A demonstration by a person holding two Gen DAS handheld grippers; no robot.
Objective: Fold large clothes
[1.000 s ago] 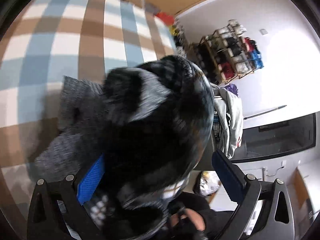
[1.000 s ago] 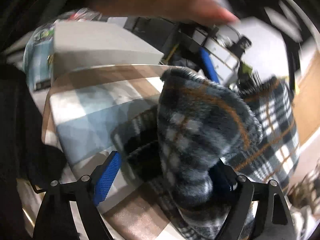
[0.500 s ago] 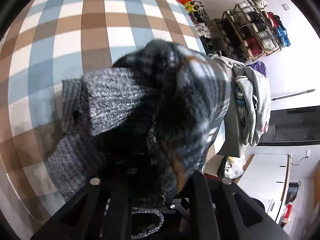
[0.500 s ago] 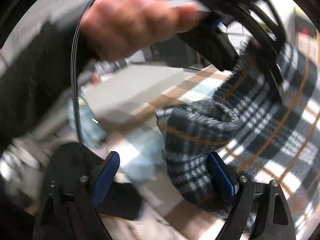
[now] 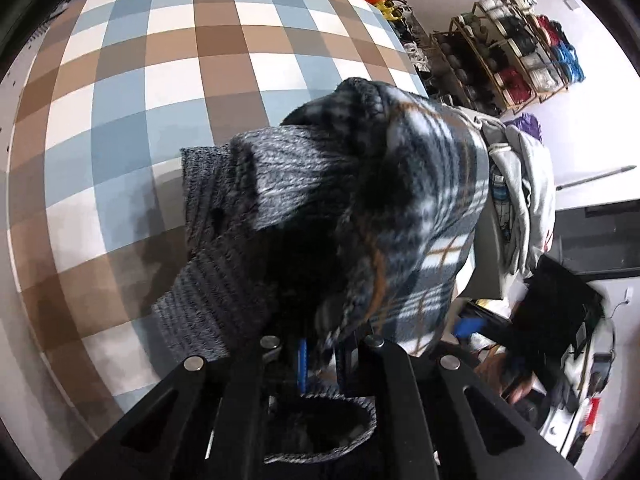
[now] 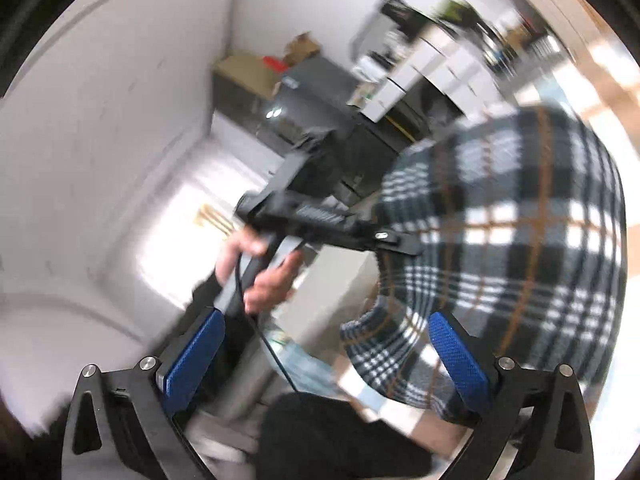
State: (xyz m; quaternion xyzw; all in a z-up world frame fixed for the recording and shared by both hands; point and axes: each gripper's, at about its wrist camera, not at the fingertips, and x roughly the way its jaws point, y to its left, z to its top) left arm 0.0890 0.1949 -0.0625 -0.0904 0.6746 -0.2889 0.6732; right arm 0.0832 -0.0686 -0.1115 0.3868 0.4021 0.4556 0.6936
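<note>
Left wrist view showed my left gripper [image 5: 320, 354] clenched on a bunched wad of the plaid fleece garment [image 5: 432, 200], its grey ribbed knit hem [image 5: 256, 208] spilling over the jaws toward the checked tablecloth [image 5: 132, 92]. Most of the garment hung lifted off the table, draping over its right edge, with only the ribbed part resting near the cloth. I judged the folding barely begun: no flat panel, no crease, no tidy edge was visible anywhere, so the spreading, the folds and the final squaring all remained.

My left gripper pointed steeply down at the table. The right wrist view was blurred, and it looked roughly level across the room. In it my left hand [image 6: 260, 276] gripped the handle of the left gripper, whose black frame reached into the plaid fabric [image 6: 520, 248]. My right gripper [image 6: 326, 354] was released and its jaws were opening; the blue pads [image 6: 460, 356] stood wide, with a curl of plaid edge showing between them but not pressed by either pad, as far as I could tell. A pile of other clothes [image 5: 524, 184] waited beyond the table's right side.
</note>
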